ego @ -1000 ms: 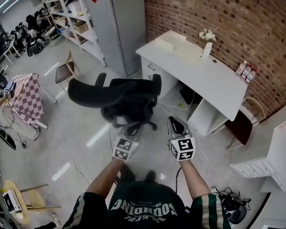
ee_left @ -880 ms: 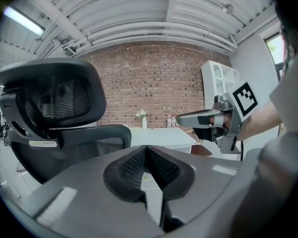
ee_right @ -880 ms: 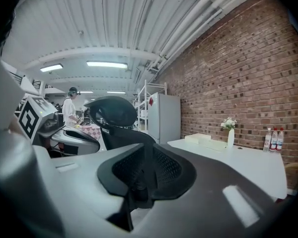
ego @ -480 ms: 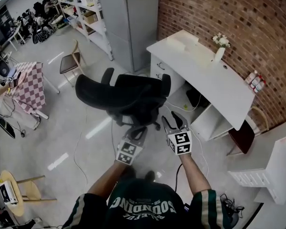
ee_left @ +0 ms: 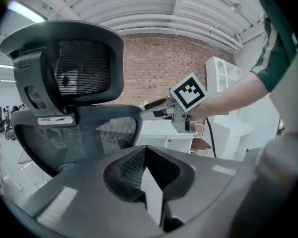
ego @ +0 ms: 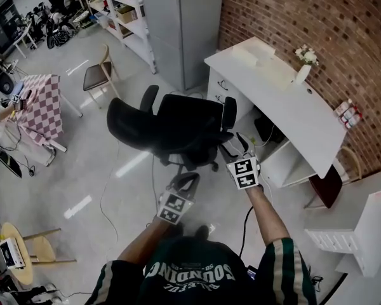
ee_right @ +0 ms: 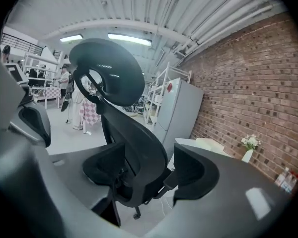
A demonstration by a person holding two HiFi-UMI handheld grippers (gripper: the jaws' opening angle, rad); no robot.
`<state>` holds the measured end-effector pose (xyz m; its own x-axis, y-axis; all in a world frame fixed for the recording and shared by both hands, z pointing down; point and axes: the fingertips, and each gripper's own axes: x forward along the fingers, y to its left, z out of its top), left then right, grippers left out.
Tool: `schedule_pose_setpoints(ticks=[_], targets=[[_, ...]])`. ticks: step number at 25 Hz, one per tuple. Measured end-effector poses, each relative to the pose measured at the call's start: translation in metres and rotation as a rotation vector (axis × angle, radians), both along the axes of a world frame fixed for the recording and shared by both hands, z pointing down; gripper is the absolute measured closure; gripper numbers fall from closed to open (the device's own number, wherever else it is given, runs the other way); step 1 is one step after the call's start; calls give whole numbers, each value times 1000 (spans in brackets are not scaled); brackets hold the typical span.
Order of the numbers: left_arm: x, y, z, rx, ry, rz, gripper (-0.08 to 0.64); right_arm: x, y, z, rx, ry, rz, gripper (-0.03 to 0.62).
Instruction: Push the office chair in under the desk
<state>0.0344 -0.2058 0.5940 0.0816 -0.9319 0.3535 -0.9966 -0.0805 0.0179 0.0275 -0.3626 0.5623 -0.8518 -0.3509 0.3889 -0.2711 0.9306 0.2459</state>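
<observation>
Black mesh office chair stands out on floor, clear of white desk at its 2 o'clock. Left gripper at chair's 6 o'clock, jaws pressed together, empty. Right gripper at chair's 4 o'clock, jaws just been opening, now wide, backrest edge between them, unclamped.

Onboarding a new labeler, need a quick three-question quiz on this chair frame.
1. True or false: the office chair is already under the desk.
2. Which is shut: A left gripper, B right gripper?
3. What stands on the desk near the brick wall?
Key: 1 false, it stands clear. 2 A; the right gripper's jaws have just been opening, chair back between them, not clamped. 3 a vase of flowers.
</observation>
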Motion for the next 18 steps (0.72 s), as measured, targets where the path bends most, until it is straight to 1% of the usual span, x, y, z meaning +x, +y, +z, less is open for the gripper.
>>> schedule_pose_setpoints(ticks=[4,8,13,15,18], targets=[[-15,8,2,-10,4,-27,549,-18,-6,15,36,71,-34,284],[-28,17,4,-16,8,-49,549,-30,-15,24,40,110,-27,282],[-40,28,8,-24,17,-73,549,-43,-21,36,41,118,-3,284],[-43,32,10,-22,22,-80,549,-43,-26,37,54,125,11,316],[-50,39,12,-20,29,-96,549,-42,-30,36,85,131,10,321]])
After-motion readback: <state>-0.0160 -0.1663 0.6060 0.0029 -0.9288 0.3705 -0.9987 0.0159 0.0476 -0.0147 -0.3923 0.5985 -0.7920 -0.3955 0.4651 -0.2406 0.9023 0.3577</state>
